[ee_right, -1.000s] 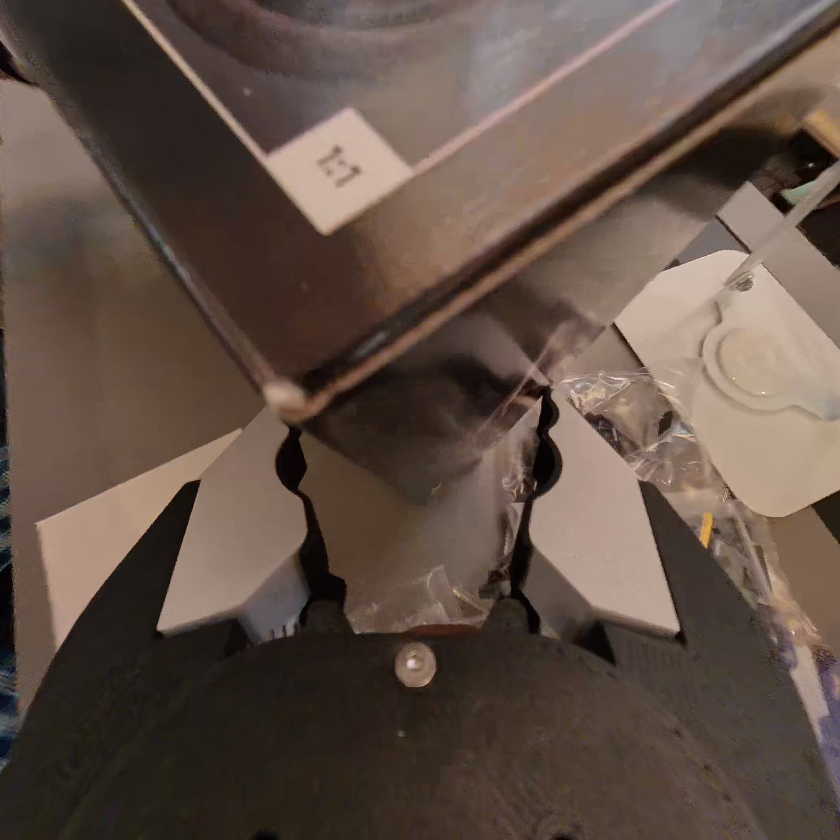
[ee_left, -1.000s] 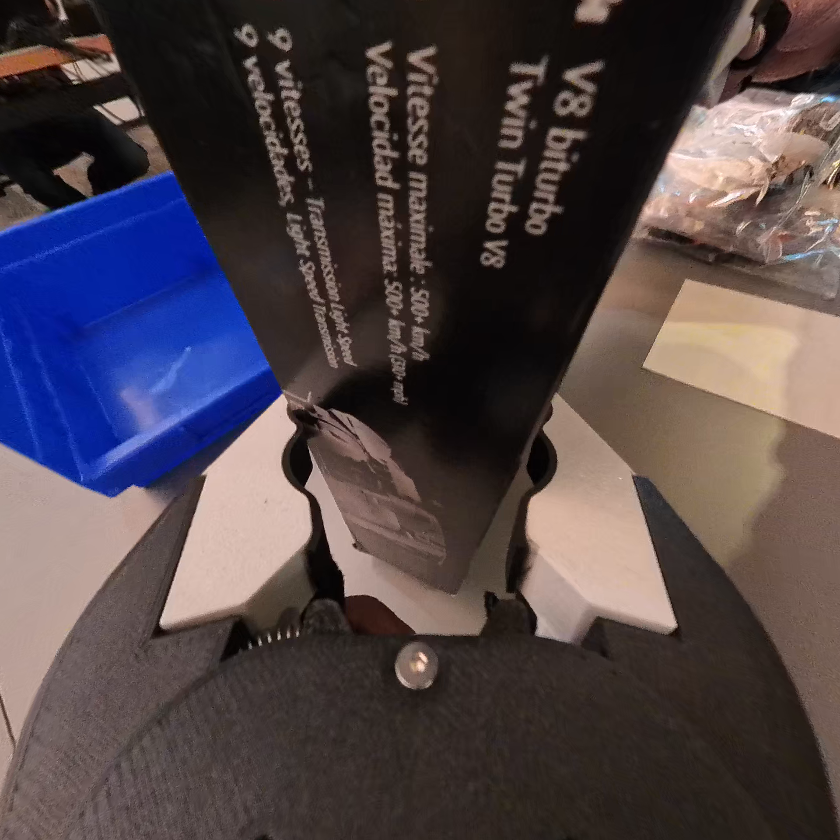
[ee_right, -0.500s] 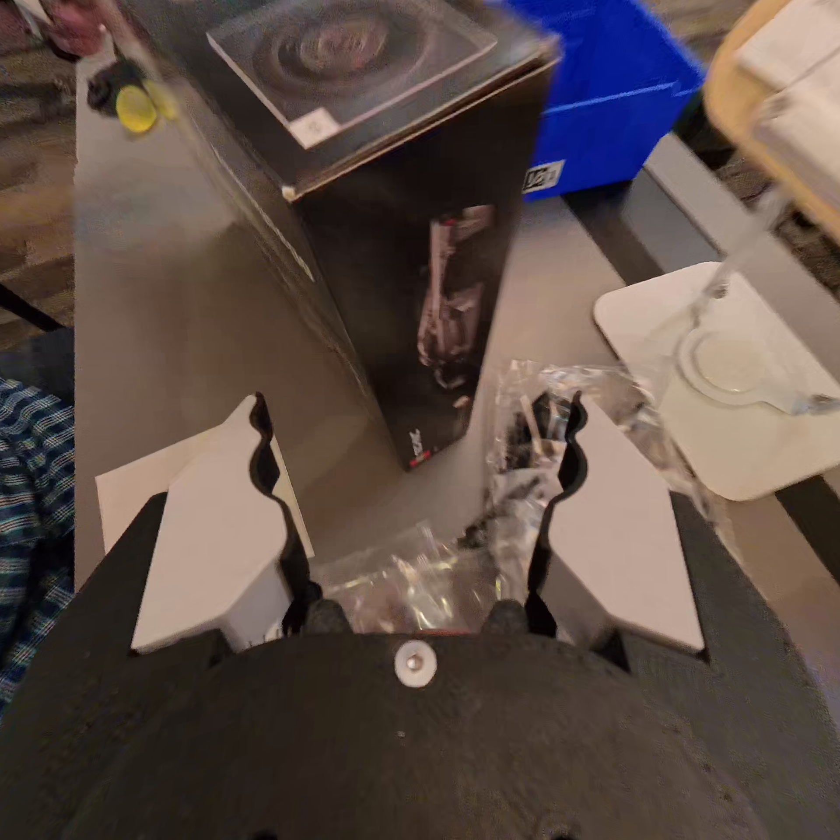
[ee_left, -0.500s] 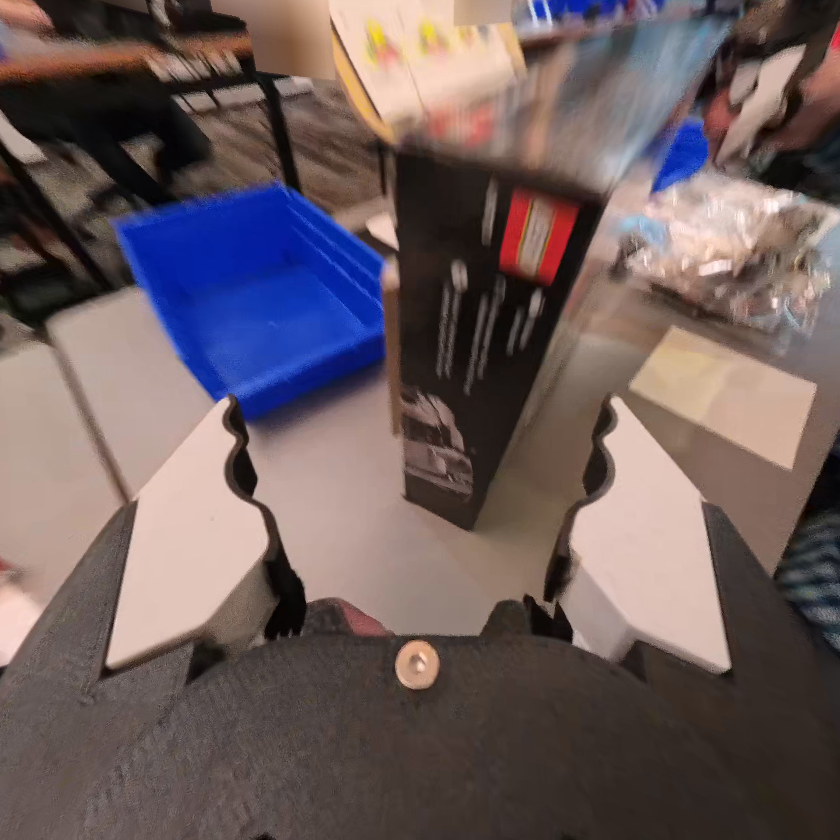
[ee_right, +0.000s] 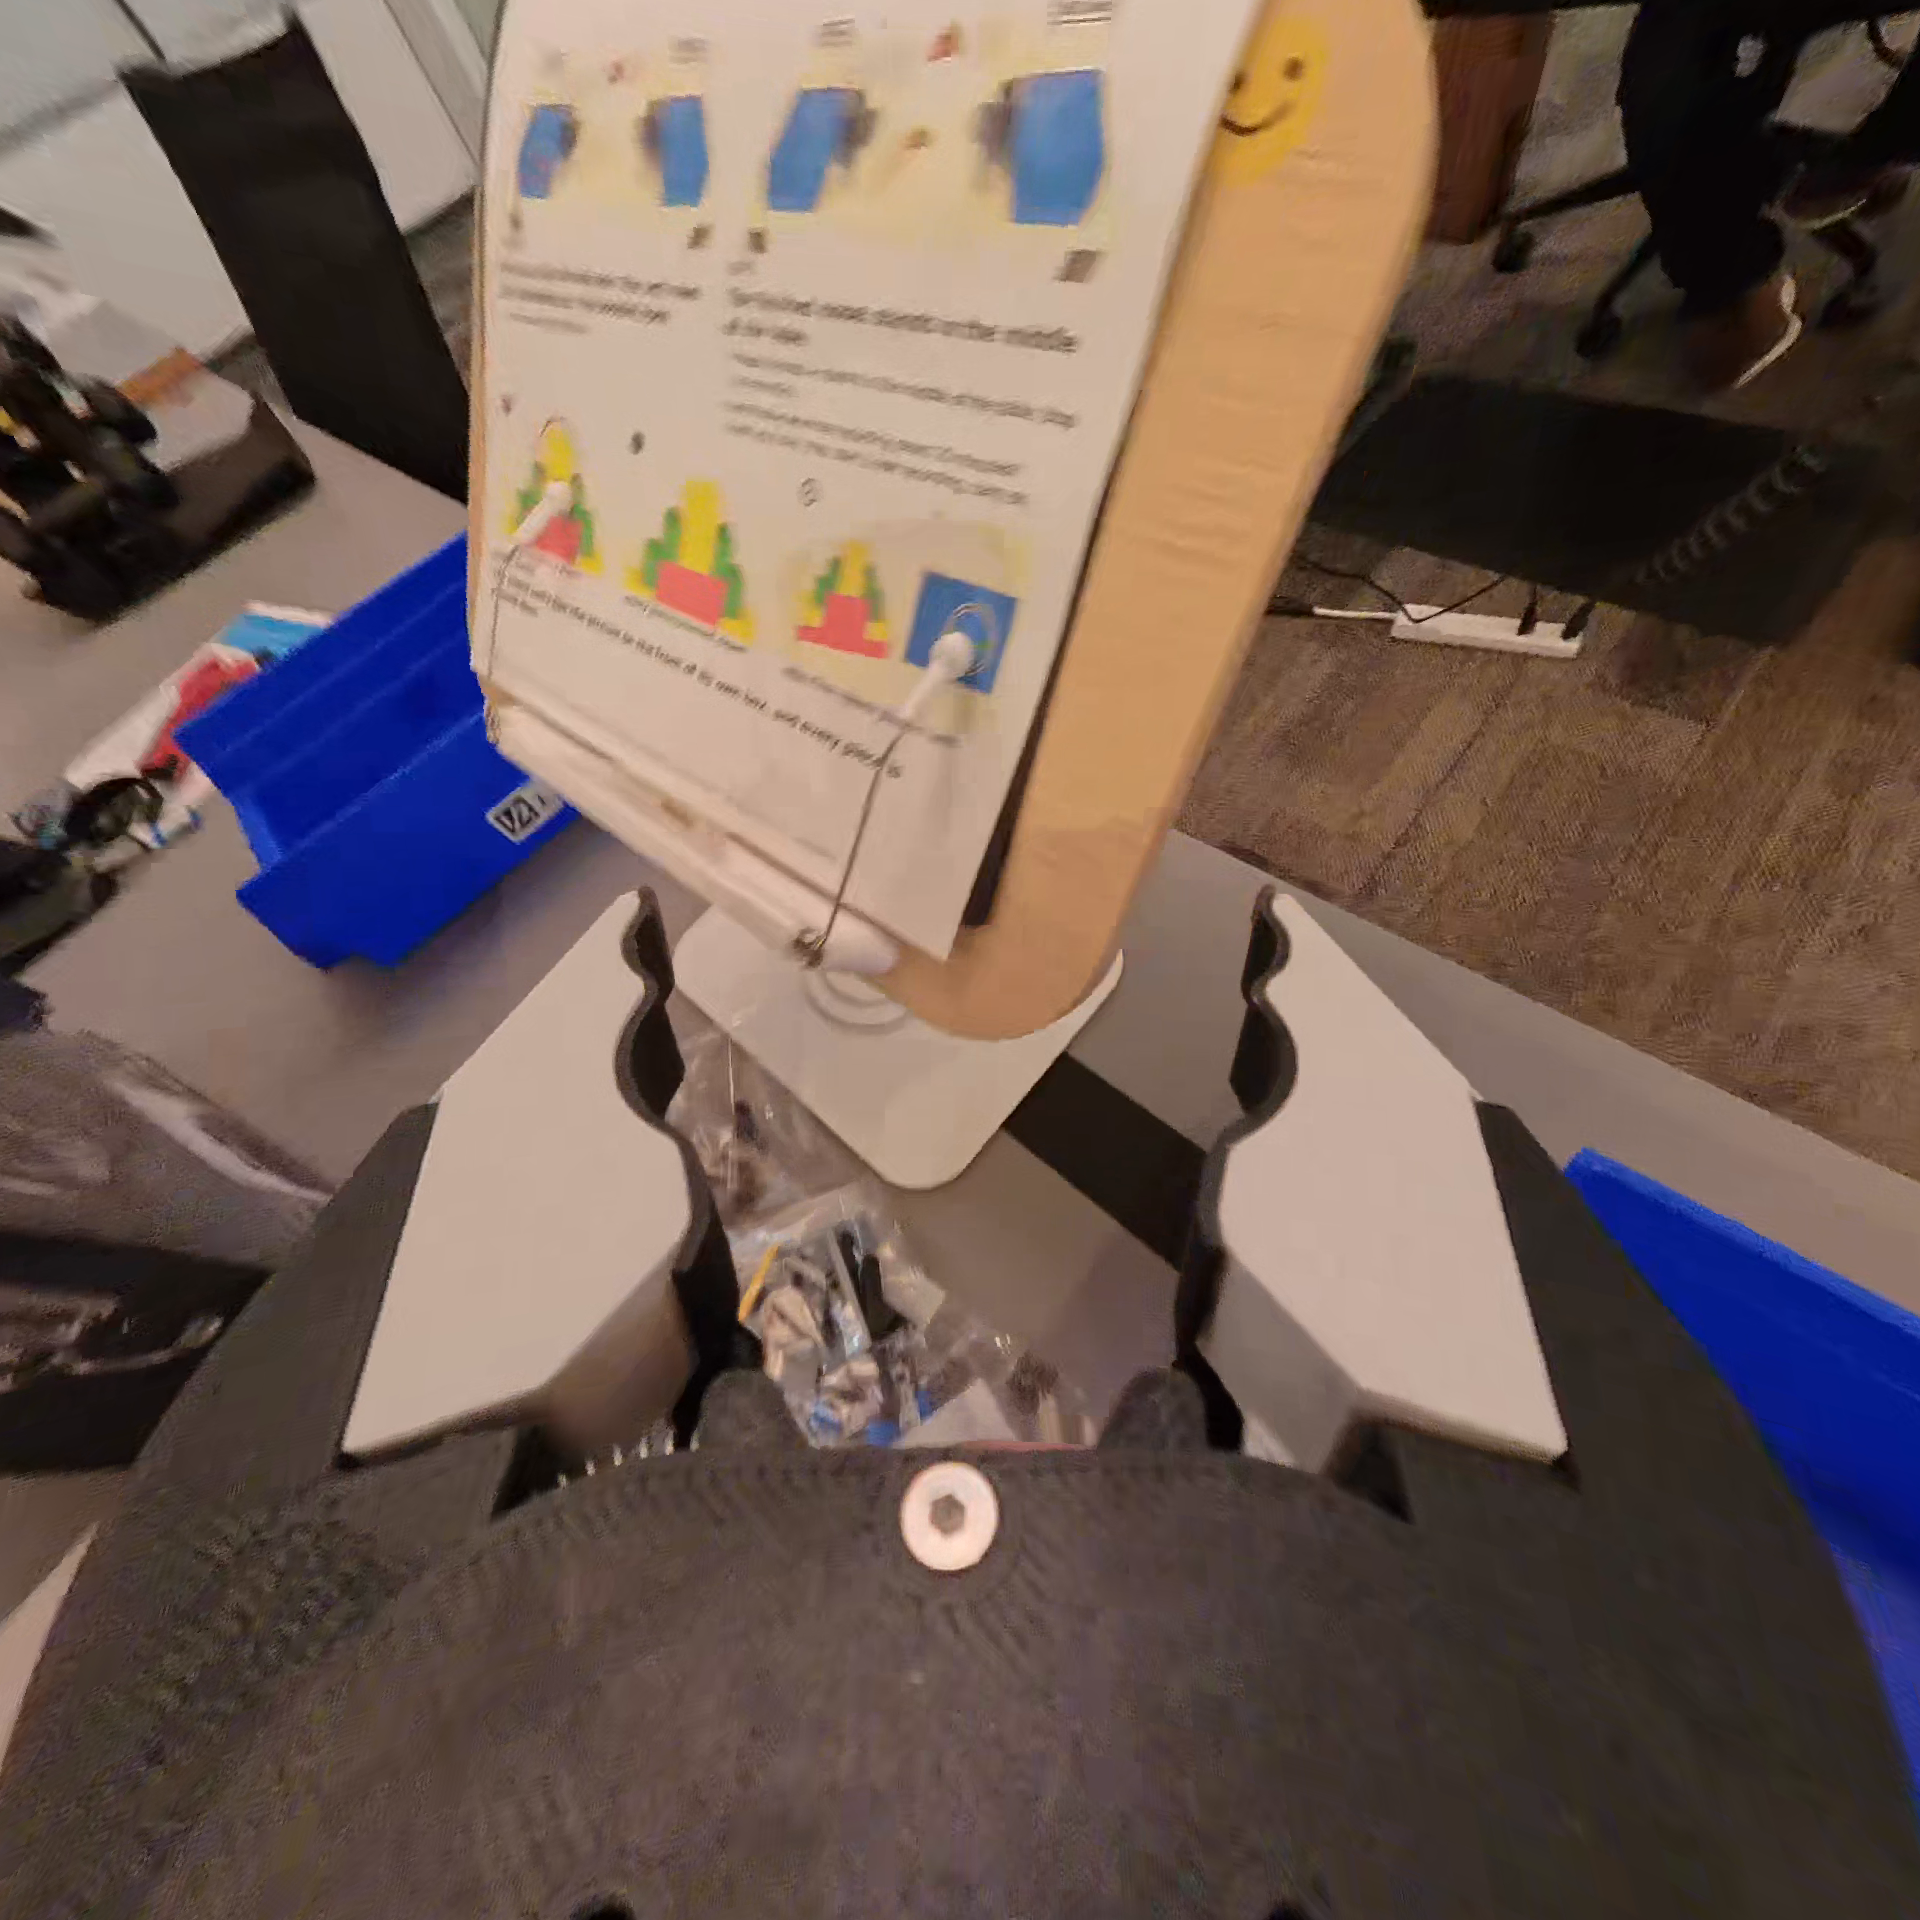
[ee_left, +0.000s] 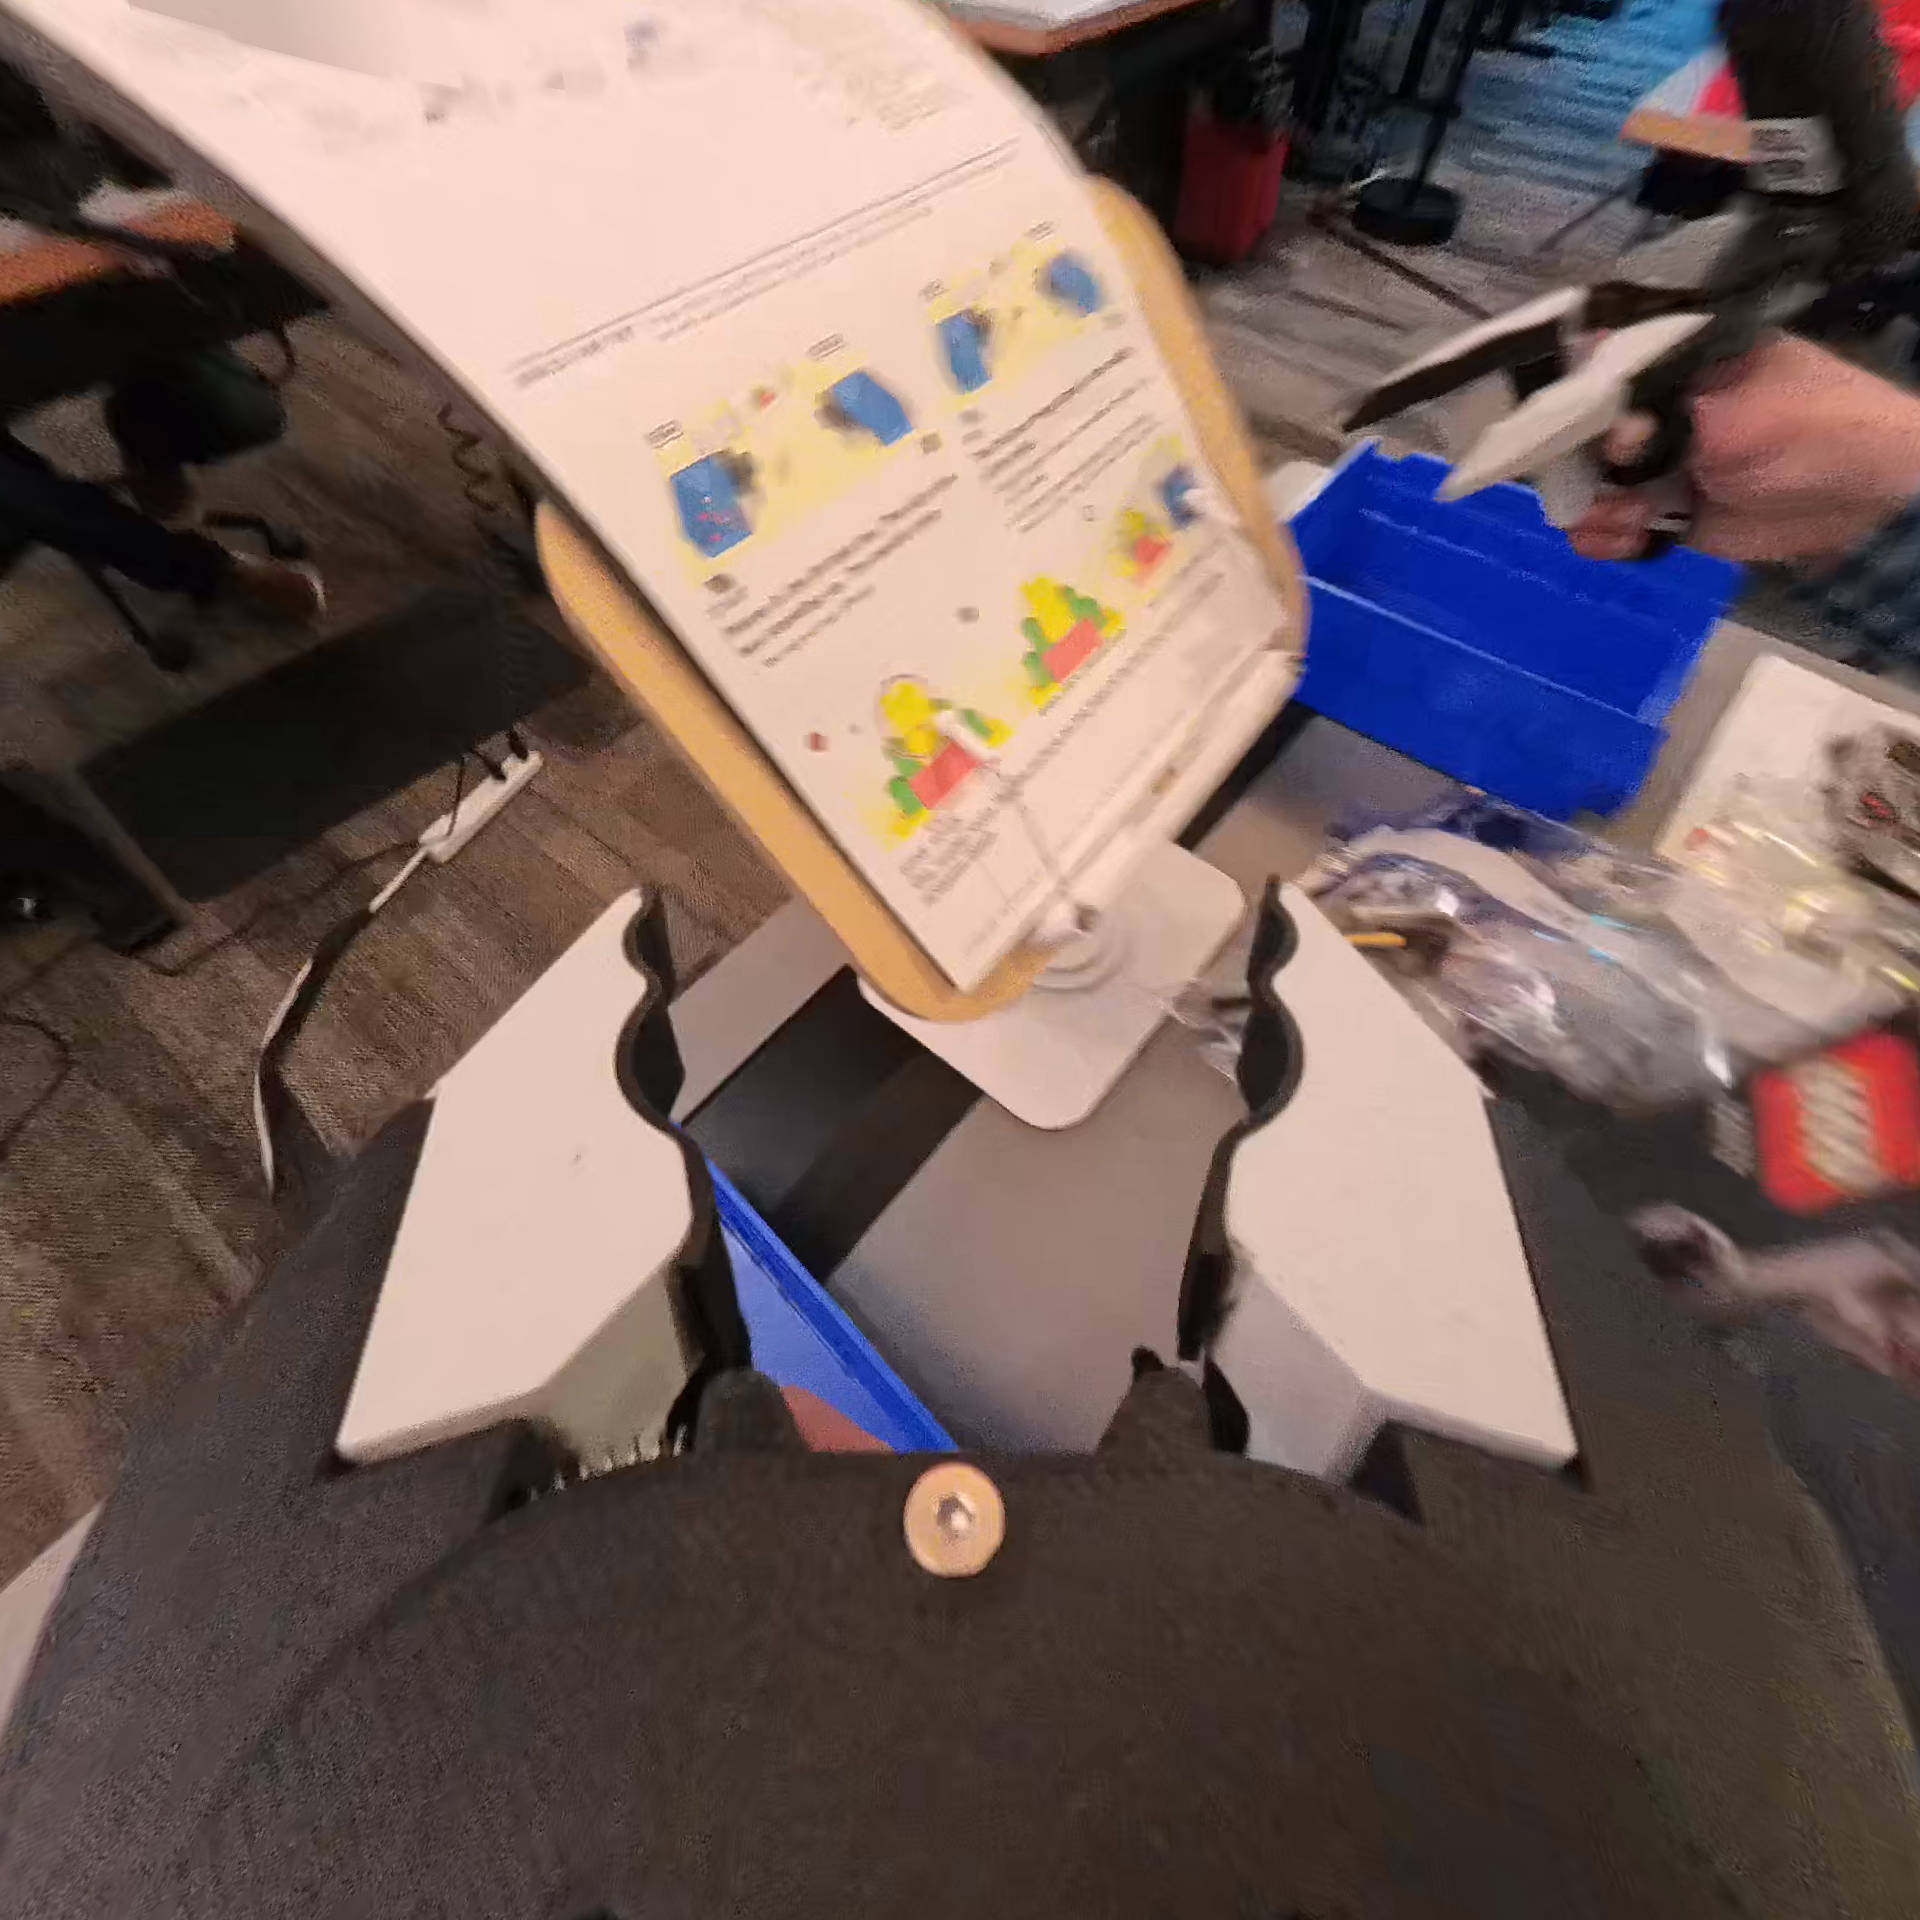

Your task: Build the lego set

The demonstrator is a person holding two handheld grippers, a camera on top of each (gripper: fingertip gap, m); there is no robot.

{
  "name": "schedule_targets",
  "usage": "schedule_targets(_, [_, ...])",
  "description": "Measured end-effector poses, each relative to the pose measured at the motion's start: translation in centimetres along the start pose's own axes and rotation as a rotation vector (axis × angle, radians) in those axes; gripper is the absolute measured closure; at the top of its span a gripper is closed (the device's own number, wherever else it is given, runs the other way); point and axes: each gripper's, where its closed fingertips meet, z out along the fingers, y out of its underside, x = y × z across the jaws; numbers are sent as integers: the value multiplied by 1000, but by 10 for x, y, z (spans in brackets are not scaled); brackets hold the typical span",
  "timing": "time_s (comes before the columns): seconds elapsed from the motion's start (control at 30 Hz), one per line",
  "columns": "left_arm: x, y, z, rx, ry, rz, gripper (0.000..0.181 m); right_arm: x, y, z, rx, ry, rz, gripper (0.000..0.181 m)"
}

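Observation:
My left gripper (ee_left: 956,914) is open and empty above the table edge, facing the instruction sheet (ee_left: 883,499) on its tan board stand. My right gripper (ee_right: 954,909) is open and empty, facing the same instruction sheet (ee_right: 790,416). A clear bag of Lego pieces (ee_right: 852,1309) lies on the table below and between the right fingers. More clear bags (ee_left: 1558,956) lie to the right in the left wrist view. The black Lego box (ee_right: 125,1247) lies at the left; its red-logo end (ee_left: 1829,1122) shows at the right. The right gripper (ee_left: 1538,384), held by a hand, shows at the upper right.
The stand's white base (ee_right: 935,1081) sits at the table's far edge. One blue bin (ee_right: 364,769) stands left of the stand and another (ee_right: 1766,1330) at the near right. A blue bin edge (ee_left: 821,1340) lies under my left gripper. Carpeted floor and a power strip (ee_right: 1486,629) lie beyond.
Both grippers opened, let go of the upright black box and drew back. Both views then swung round to the instruction stand; the box now lies off to the side.

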Motion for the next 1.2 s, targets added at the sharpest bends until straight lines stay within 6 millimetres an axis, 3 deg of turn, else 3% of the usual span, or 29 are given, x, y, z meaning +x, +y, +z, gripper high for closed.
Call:
schedule_targets(0.1, [-35,20,64,-76,11,-116,71,29,0,24,1,-39,120,73])
schedule_targets(0.17, [-49,28,93,-80,10,-135,69,42,4,40,-17,-64,154,76])
schedule_targets(0.23, [-53,34,115,-77,38,-178,72,38,5,57,-18,-166,224,77])
schedule_targets(0.33, [-44,39,135,-75,118,-165,90,26,0,74,-4,-308,273,95])
schedule_targets(0.4, [-39,36,142,-61,151,-155,105,12,-4,78,6,-421,289,119])
schedule_targets(0.5, [-50,36,146,-40,137,-165,130,7,-6,83,8,-464,291,126])
schedule_targets(0.53, [-50,36,147,-28,147,-174,132,12,-4,86,0,-431,299,146])
schedule_targets(0.83, [-56,31,149,3,187,-254,140,10,-11,90,-2,-503,306,153])
schedule_targets(1.2, [-101,7,166,42,150,-276,141,30,-41,124,-1,-525,303,156])
